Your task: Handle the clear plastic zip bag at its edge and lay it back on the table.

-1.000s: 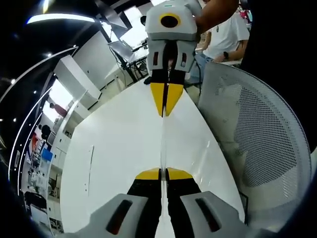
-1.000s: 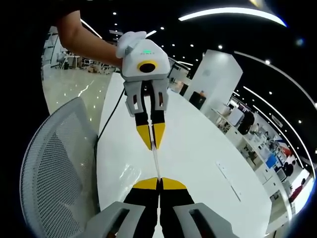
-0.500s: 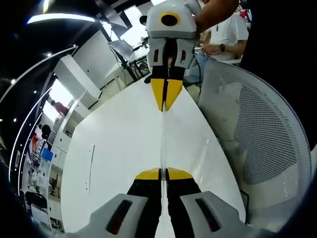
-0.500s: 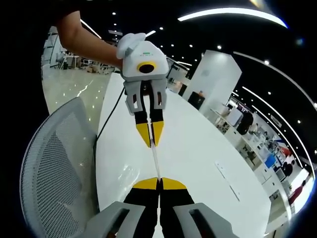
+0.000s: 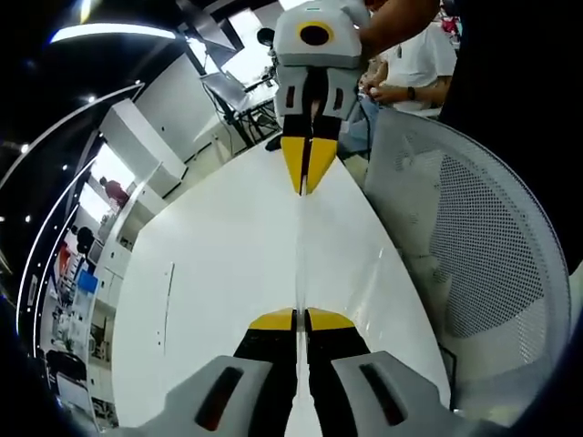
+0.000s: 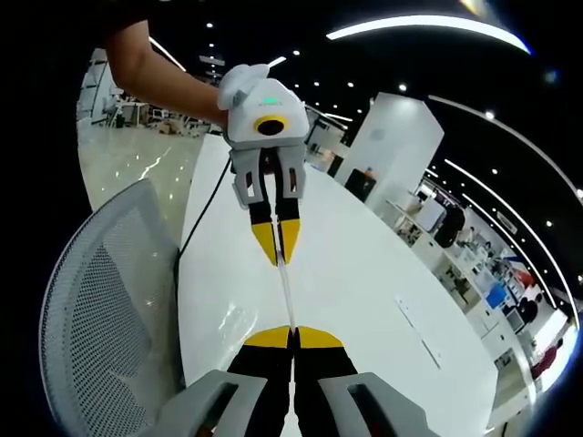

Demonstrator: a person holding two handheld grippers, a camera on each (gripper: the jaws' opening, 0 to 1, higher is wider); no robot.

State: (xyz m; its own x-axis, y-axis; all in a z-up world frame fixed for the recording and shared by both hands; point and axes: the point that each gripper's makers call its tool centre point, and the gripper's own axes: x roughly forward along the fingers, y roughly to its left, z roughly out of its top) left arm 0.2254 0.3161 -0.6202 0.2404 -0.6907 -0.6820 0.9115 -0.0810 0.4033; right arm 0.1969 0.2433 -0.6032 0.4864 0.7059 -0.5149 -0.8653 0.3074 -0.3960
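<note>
White and long, the desk (image 5: 209, 273) lies below the clear plastic zip bag (image 5: 299, 250), stretched edge-on between the left tool (image 5: 300, 320) and right tool (image 6: 291, 339), both clamped on its opposite ends, equally near; lowering together should lay it flat.

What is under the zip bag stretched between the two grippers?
The white table lies beneath the zip bag, visible through its clear plastic. The clamped edges are hidden inside the jaws.

The table (image 5: 219, 264) is white. The chair (image 5: 474, 246) is pale grey with a pattern of tiny holes. Both grippers have yellow tips on black jaws: the left gripper (image 5: 300, 319) and the right gripper (image 6: 292, 336).
</note>
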